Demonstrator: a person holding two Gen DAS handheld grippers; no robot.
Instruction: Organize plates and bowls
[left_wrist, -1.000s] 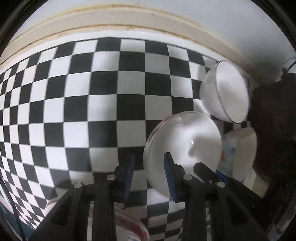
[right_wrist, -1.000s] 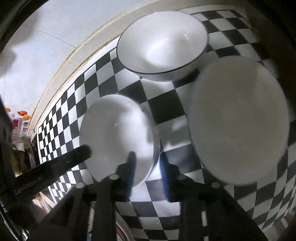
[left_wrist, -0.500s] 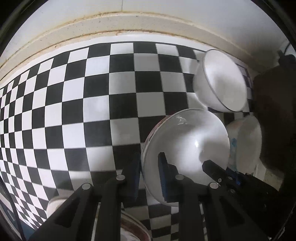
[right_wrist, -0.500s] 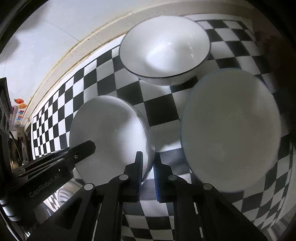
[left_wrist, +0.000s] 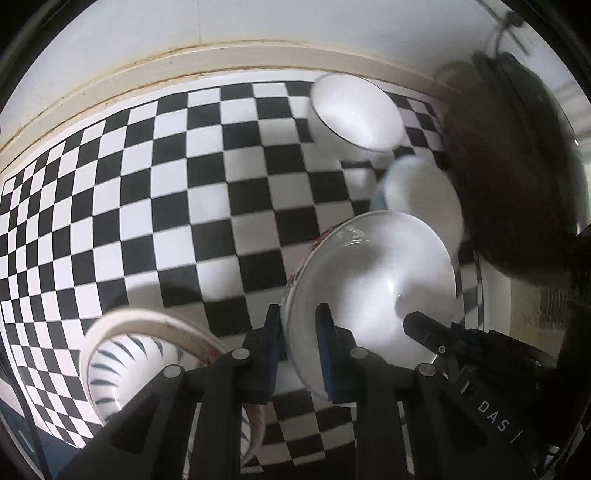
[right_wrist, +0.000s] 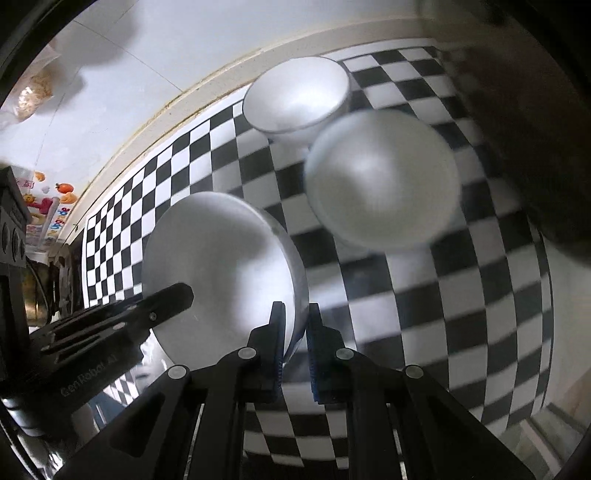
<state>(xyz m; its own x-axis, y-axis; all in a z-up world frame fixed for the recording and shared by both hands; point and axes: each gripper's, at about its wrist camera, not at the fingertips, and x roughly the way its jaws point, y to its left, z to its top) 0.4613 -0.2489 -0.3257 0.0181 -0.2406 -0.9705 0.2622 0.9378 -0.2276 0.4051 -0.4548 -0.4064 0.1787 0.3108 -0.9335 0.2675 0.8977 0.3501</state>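
my left gripper (left_wrist: 298, 347) is pinching the near left rim of a white bowl (left_wrist: 373, 295), one blue pad outside the wall and one inside it. my right gripper (right_wrist: 295, 343) pinches the opposite rim of that same bowl (right_wrist: 218, 266), its pads pressed together on the thin wall. both sets of jaws have just been closing, with the rim between them. the bowl hangs tilted between the two tools, over the black-and-white checkered tabletop (left_wrist: 155, 192).

in the right wrist view, the left tool's black finger reaches across the bowl's lower left side. in the left wrist view, the right tool comes in from the lower right and meets the bowl's far edge.

beyond the held bowl stand two more white bowls: a dark-rimmed bowl (left_wrist: 354, 114) near the pale back edge of the table, and a blurred bowl (left_wrist: 421, 199) just beside it, nearer to me. they appear again in the right wrist view, the dark-rimmed one (right_wrist: 295, 99) at the back and the blurred one (right_wrist: 380, 181) in front of it.

at my lower left sits a bowl with blue stripes (left_wrist: 136, 365) and a reddish rim, partly hidden behind my left tool. a large dark round object (left_wrist: 517, 177) fills the right side; i cannot tell what it is.
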